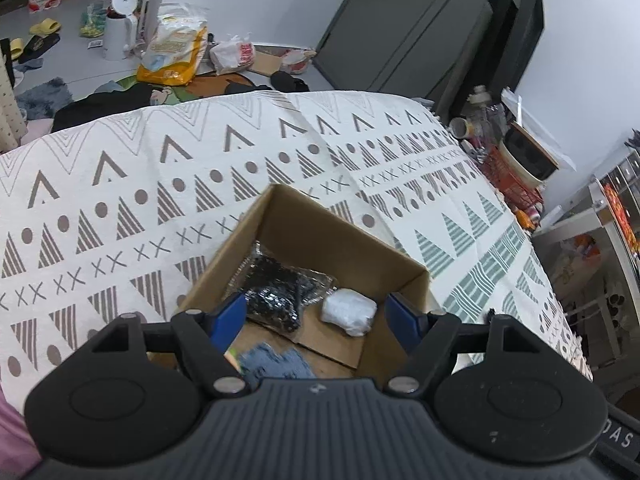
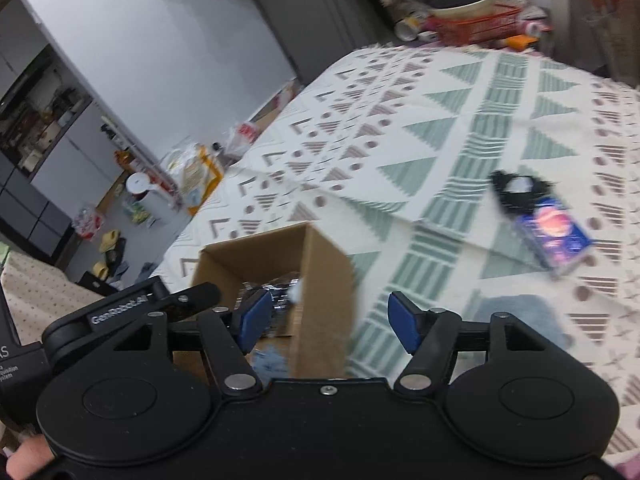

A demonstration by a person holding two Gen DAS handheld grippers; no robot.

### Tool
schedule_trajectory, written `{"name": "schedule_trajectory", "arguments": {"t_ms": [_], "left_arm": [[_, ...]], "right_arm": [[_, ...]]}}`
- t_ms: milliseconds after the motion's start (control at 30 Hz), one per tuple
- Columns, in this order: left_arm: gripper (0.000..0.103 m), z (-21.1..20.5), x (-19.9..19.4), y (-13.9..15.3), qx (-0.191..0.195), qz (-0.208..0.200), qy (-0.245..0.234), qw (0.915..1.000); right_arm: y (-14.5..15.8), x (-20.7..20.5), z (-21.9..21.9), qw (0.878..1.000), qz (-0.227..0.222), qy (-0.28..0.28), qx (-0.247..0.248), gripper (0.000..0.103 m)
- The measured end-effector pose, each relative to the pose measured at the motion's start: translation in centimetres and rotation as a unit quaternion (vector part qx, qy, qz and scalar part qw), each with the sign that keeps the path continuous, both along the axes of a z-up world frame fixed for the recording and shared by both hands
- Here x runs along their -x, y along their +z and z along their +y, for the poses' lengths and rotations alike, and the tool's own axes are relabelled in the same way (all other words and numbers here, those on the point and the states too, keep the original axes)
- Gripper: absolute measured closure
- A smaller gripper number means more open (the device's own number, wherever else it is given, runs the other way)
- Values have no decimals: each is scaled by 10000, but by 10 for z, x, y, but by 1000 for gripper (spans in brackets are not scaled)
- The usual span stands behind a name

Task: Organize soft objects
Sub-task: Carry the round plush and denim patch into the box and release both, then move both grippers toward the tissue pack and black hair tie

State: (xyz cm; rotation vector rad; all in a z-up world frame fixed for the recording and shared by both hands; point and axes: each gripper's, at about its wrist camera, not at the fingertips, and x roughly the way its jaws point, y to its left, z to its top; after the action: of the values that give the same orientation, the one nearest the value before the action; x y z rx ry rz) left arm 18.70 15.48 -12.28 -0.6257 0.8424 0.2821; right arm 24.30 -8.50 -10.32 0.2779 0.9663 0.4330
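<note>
An open cardboard box [image 1: 304, 224] stands on the patterned cloth. Inside lie a black item in a clear bag [image 1: 280, 292], a small white wrapped bundle [image 1: 350, 310] and a blue-grey knit cloth [image 1: 276, 362]. My left gripper [image 1: 316, 320] hangs open just above the box's near side, with nothing between its fingers. In the right wrist view the same box [image 2: 316, 280] is in front of my right gripper [image 2: 324, 320], which is open and holds nothing. To the right on the cloth lie a black fuzzy item [image 2: 516, 190], a blue packet [image 2: 554, 232] and a grey-blue soft pad [image 2: 516, 316].
The patterned cloth [image 1: 140, 184] covers a wide flat surface. Beyond its far edge the floor holds bags, a white kettle [image 1: 118, 24] and slippers. At the right edge stand an orange basket [image 1: 508, 176] with a bowl, bottles and shelves.
</note>
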Motion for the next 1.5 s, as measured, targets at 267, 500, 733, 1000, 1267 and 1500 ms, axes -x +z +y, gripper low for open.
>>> {"name": "schedule_trajectory", "arguments": {"t_ms": [267, 500, 733, 1000, 1267, 1500], "left_arm": [[28, -28, 0, 9, -237, -55, -337, 9991], [27, -58, -2, 18, -533, -136, -741, 9957], [27, -88, -4, 28, -749, -232, -1145, 9903], [27, -121, -22, 35, -874, -192, -1656, 9821], [28, -148, -46, 33, -709, 12, -2058, 9760], [28, -171, -75, 28, -711, 131, -2229, 9721]], "right_arm": [[9, 7, -51, 9991, -126, -336, 232, 34], [21, 15, -87, 9977, -293, -529, 316, 25], [26, 16, -116, 9970, -354, -622, 304, 22], [15, 6, -146, 9956, -368, -859, 12, 19], [-10, -5, -169, 9928, -73, -1136, -378, 20], [-29, -19, -182, 9906, 61, -1291, -455, 24]]}}
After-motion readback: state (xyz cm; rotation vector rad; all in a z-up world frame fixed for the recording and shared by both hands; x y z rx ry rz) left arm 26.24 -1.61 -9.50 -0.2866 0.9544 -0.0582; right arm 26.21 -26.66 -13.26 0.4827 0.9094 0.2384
